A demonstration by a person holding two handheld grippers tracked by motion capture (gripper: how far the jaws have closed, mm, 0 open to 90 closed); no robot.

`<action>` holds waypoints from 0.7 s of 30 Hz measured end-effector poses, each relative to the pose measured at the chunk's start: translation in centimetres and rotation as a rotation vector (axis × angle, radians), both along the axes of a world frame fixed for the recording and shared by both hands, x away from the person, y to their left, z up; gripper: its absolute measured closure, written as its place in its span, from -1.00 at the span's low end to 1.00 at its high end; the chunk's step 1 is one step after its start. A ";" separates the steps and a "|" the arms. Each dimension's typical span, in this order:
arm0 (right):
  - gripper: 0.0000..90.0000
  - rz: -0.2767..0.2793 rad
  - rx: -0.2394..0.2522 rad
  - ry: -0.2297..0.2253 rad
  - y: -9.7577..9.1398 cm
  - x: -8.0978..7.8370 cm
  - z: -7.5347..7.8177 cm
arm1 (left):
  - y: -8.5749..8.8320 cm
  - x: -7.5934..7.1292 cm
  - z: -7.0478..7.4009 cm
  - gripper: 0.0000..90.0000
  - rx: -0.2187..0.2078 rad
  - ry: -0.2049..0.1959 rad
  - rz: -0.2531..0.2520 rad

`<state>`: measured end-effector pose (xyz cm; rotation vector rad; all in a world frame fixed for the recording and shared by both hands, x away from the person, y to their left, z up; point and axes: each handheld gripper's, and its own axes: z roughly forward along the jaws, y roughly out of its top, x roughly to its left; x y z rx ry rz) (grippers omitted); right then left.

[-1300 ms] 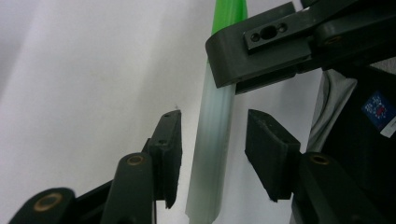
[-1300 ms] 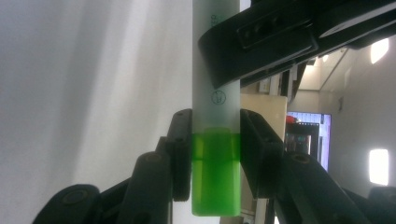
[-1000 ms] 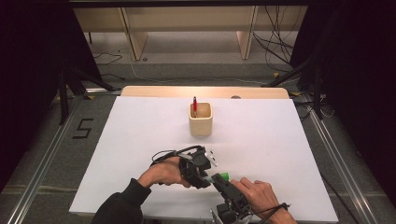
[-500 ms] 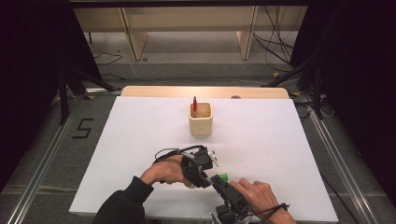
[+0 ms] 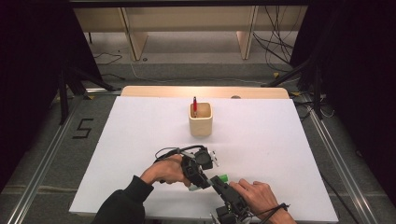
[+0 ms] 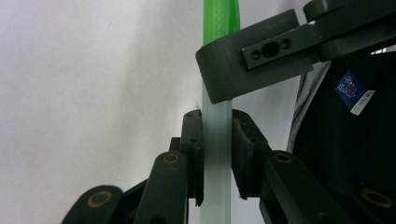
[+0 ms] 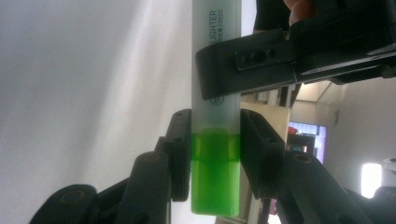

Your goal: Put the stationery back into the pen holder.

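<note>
A highlighter (image 5: 223, 178) with a frosted white barrel (image 6: 217, 154) and a green cap (image 7: 215, 186) is held just above the white table between both grippers. My left gripper (image 5: 199, 179) grips the barrel; its jaws have just been closing and the pads (image 6: 194, 140) now press on both sides. My right gripper (image 5: 218, 183) is shut on the green cap end, pads (image 7: 180, 140) against it. Each gripper view shows the other gripper's jaw crossing the highlighter farther up.
A pale wooden cup (image 5: 201, 120) with a red pen (image 5: 194, 105) standing in it sits mid-table, beyond the hands. The white table sheet (image 5: 280, 140) stretches wide on both sides. Black cables trail from both grippers.
Both hands stay in the same spot near the table's front edge. The left gripper's jaws look slightly narrower on the highlighter.
</note>
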<state>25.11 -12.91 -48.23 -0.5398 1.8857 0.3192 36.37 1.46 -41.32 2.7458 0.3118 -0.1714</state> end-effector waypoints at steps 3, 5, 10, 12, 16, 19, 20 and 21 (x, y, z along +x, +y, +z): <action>0.38 0.004 0.001 -0.003 -0.1 -0.1 0.1 | 0.0 0.1 0.0 0.70 0.008 0.004 0.011; 0.30 -0.003 0.009 -0.010 -0.1 -0.1 0.3 | 0.3 0.2 0.0 0.70 -0.003 0.009 0.026; 0.16 -0.033 0.055 0.002 -0.6 -0.3 0.8 | 1.0 0.3 0.1 0.70 -0.025 0.007 0.059; 0.15 -0.039 0.063 0.004 -0.6 -0.3 0.9 | 1.4 0.3 0.0 0.70 -0.046 0.001 0.080; 0.08 -0.063 0.118 0.054 -0.9 -0.3 1.3 | 2.0 0.4 -0.3 0.70 -0.078 -0.009 0.119; 0.00 -0.090 0.190 0.105 -1.0 -0.2 1.7 | 2.7 0.5 -0.3 0.70 -0.120 -0.021 0.160; -0.03 -0.105 0.248 0.155 -1.2 0.1 2.1 | 3.0 0.6 -0.3 0.70 -0.127 -0.031 0.172; -0.03 -0.105 0.248 0.155 -1.2 0.1 2.1 | 3.1 0.6 -0.3 0.70 -0.137 -0.040 0.184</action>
